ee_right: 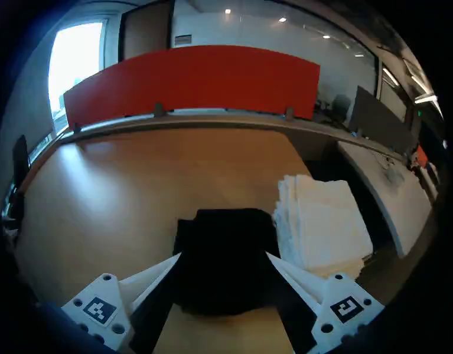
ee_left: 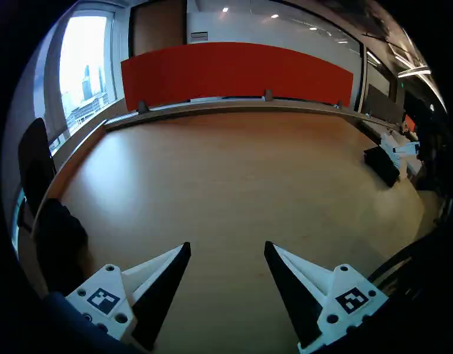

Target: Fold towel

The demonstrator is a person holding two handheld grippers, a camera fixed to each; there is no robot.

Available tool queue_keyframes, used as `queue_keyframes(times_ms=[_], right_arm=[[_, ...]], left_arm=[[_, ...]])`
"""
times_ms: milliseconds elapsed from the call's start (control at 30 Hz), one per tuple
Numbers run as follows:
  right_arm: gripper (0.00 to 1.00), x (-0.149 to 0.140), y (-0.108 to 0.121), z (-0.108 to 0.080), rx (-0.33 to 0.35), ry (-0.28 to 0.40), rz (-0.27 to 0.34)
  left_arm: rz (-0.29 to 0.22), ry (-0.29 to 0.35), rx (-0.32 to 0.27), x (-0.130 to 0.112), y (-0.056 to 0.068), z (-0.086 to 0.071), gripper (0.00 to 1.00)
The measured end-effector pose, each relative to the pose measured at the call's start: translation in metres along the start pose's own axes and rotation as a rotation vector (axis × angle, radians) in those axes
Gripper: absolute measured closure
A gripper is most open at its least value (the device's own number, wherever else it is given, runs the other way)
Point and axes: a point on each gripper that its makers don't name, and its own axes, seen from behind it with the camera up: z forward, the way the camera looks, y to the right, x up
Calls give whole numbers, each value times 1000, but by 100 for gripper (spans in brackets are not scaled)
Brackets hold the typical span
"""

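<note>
A black folded towel [ee_right: 225,236] lies on the wooden table [ee_right: 137,177] in the right gripper view, just ahead of and between my right gripper's fingers. My right gripper [ee_right: 223,256] stands open, its jaws wide apart on either side of the towel's near part. Whether the fingers touch the cloth I cannot tell. A stack of white folded towels [ee_right: 323,227] sits right beside the black one, at the table's right edge. In the left gripper view my left gripper [ee_left: 226,248] hangs open over bare wood [ee_left: 226,177] with nothing between its fingers.
A red divider panel [ee_left: 238,74] [ee_right: 191,76] runs along the table's far edge. A black object [ee_left: 381,164] rests at the table's right side in the left gripper view. A dark chair [ee_left: 37,159] stands at the left by the window. A grey desk [ee_right: 391,189] lies beyond the towels.
</note>
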Motion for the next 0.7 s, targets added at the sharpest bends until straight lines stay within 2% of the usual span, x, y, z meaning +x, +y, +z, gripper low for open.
queue_keyframes(times_ms=[167, 367, 700], right_arm=[[8, 19, -2, -2, -23, 91, 40], [7, 29, -4, -1, -32, 138, 82], [7, 64, -8, -11, -60, 258, 103]], left_arm=[[0, 1, -2, 0, 1, 0, 8], [-1, 0, -2, 1, 1, -1, 7], [-17, 4, 0, 3, -1, 0, 8]])
